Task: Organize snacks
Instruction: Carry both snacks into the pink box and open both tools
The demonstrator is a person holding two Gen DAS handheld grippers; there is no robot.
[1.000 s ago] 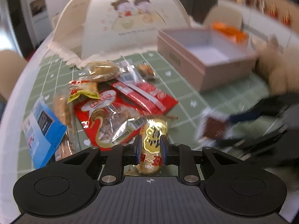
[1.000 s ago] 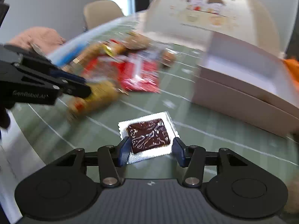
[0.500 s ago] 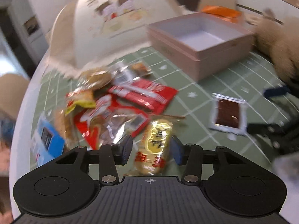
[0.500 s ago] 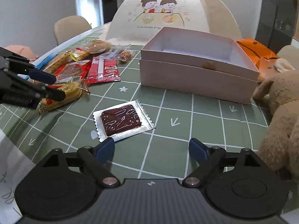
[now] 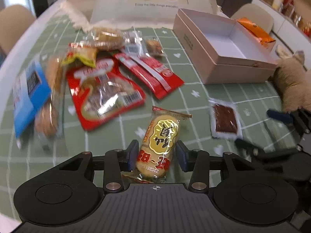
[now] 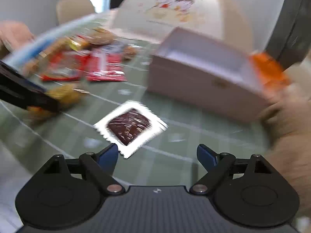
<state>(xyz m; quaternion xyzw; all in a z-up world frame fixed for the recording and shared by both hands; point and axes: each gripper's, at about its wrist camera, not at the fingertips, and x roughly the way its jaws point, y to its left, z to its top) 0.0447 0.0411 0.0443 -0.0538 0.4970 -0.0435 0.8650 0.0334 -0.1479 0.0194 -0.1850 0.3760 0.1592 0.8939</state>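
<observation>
1. Left gripper [image 5: 157, 156] jaws closing around the rice cracker pack [image 5: 159, 147] (pads not pressing yet), lying mid-table [image 5: 194, 81], bare cloth around it.
2. Right gripper [image 6: 157, 152] hanging open just short of the dark foil packet [image 6: 129, 128]; pink box [image 6: 194, 77] sitting near the far edge, blurred here, sharp from the left.

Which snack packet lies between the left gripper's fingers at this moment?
The gold rice cracker packet, lying lengthwise between the closing jaws of the left gripper. The red packets and the dark square packet lie farther off.
</observation>
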